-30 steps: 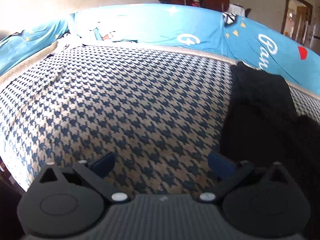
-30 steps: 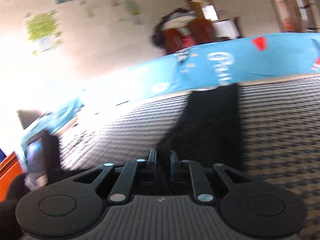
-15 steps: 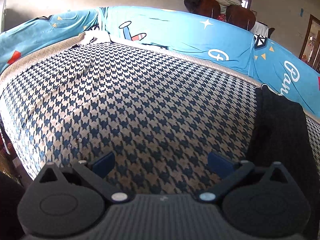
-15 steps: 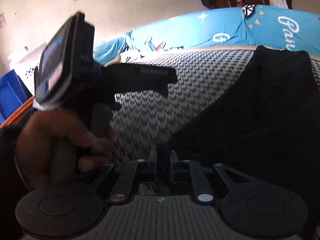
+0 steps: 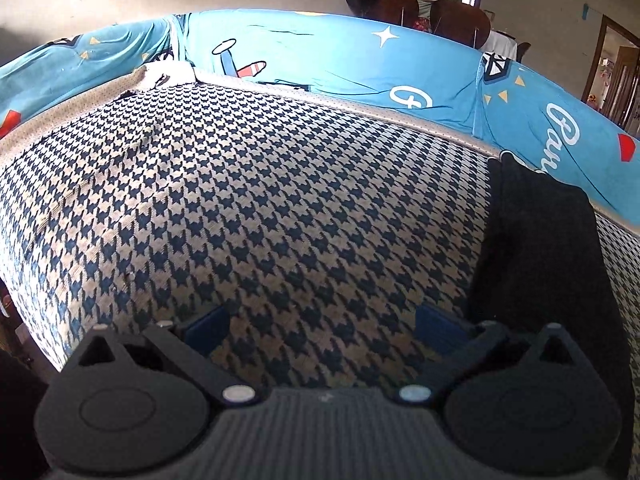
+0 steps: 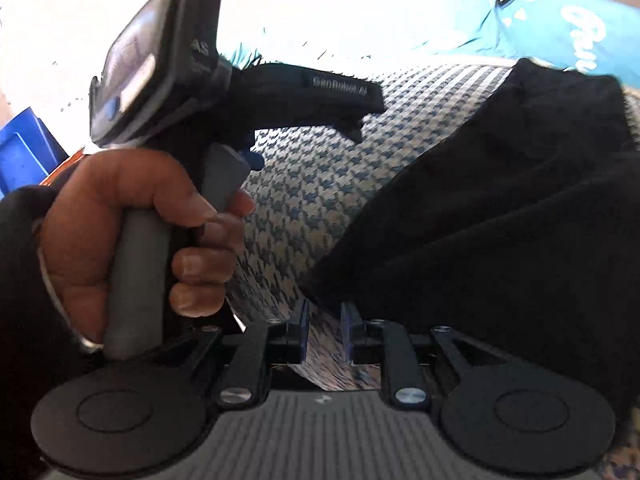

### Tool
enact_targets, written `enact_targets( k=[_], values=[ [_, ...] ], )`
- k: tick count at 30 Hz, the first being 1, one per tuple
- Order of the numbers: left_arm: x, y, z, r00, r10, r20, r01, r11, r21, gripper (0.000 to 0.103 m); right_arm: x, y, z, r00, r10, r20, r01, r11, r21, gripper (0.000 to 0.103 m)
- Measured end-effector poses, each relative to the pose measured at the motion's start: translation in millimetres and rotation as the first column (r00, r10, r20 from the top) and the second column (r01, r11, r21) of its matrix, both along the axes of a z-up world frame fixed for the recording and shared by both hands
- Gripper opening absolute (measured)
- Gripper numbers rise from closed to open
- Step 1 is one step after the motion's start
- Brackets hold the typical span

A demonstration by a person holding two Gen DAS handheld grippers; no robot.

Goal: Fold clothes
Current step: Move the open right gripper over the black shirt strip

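A black garment [image 5: 536, 264] lies flat along the right side of a houndstooth-covered bed [image 5: 280, 200]. My left gripper [image 5: 320, 328] hovers low over the bare houndstooth cloth to the left of the garment, open wide, with nothing between its blue pads. In the right wrist view the black garment [image 6: 500, 208] spreads across the right half. My right gripper [image 6: 327, 320] sits at its near left edge, jaws a narrow gap apart, with only houndstooth cloth showing between them. A person's hand [image 6: 120, 220] holds the left tool's grey handle at the left of that view.
A bright blue printed sheet [image 5: 360, 68] forms a raised border along the far side of the bed. Brown chairs [image 5: 440, 16] draped with clothes stand behind it. A doorway [image 5: 616, 68] is at far right. A blue crate [image 6: 28, 148] sits at left.
My right gripper's jaws, shut on the black garment before, have parted a little and the cloth is out of them. The left gripper stays open and has barely shifted.
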State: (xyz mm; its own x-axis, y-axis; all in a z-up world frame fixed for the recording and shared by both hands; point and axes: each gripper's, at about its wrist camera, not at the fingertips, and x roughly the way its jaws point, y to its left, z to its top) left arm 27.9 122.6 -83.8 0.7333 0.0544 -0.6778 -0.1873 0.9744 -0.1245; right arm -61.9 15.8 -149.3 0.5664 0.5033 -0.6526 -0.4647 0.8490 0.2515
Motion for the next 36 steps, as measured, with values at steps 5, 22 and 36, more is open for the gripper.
enact_targets(
  k=[5,22,36],
  values=[
    [0.1,-12.6,0.6,0.999,-0.046,-0.002,0.046,0.999,0.011,0.103,-14.2,-27.3,13.9,0.989,-0.145,0.042,0.146,0.988,-0.043,0.025],
    [0.7,-36.9,-1.5,0.994,-0.112,-0.012,0.112,0.993,0.04,0.103,-38.0,-126.3,-0.2,0.843,-0.524,-0.123,0.533,0.844,0.063,0.04],
    [1.2,-37.8,-2.5,0.993,-0.116,-0.017,0.117,0.992,0.044,0.103,-38.9,-118.8,-6.7,0.863,-0.498,-0.085,0.504,0.86,0.085,0.007]
  ],
)
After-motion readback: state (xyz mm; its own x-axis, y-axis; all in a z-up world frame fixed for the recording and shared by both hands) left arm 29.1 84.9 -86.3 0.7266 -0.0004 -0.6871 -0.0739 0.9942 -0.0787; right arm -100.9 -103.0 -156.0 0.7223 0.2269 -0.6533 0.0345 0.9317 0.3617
